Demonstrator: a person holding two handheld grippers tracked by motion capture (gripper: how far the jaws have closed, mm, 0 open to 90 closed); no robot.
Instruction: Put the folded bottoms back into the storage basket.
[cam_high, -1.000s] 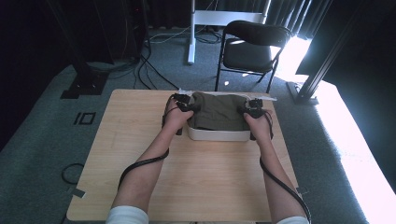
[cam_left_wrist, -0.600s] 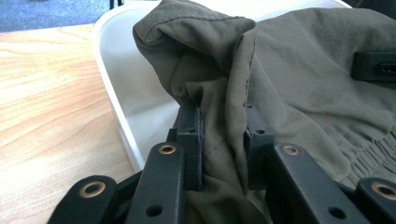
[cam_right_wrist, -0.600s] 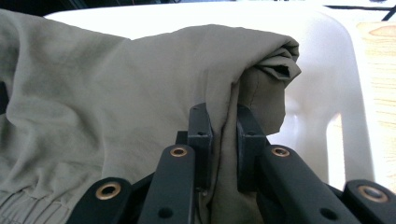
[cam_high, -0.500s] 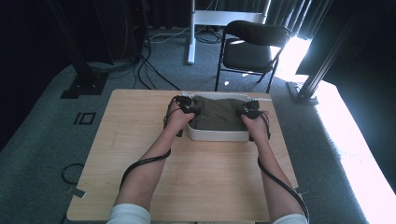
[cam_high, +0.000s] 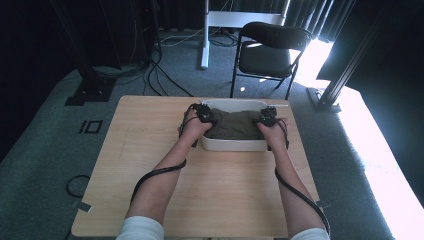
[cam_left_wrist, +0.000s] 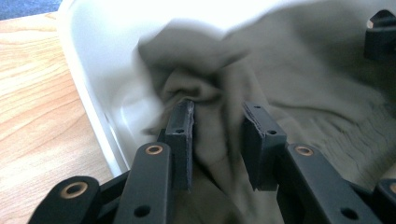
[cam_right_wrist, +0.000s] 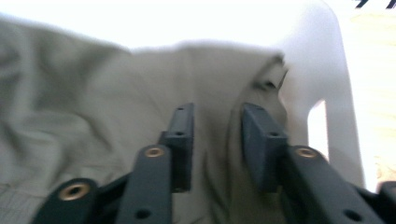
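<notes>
An olive-green cloth (cam_high: 235, 124) lies crumpled in a white plastic basin (cam_high: 235, 146) at the far middle of the wooden table (cam_high: 150, 150). My left gripper (cam_high: 206, 116) is at the cloth's left end and my right gripper (cam_high: 266, 116) at its right end, both dipped into the basin. In the left gripper view the gripper (cam_left_wrist: 219, 112) has just been opening, and a loose fold of cloth (cam_left_wrist: 303, 70) stands between its parted jaws beside the basin wall (cam_left_wrist: 93, 70). The right gripper (cam_right_wrist: 217, 114) has also just been opening, with a ridge of cloth (cam_right_wrist: 93, 93) between the jaws.
A black folding chair (cam_high: 267, 52) stands on the carpet beyond the table's far edge. A white table leg (cam_high: 205, 35) and floor cables lie behind it. Black frame posts rise at both sides. Bare tabletop stretches left of and in front of the basin.
The cloth, earlier bulging over the basin's top, now sits lower inside it. Both hands have stayed at the basin's ends.
</notes>
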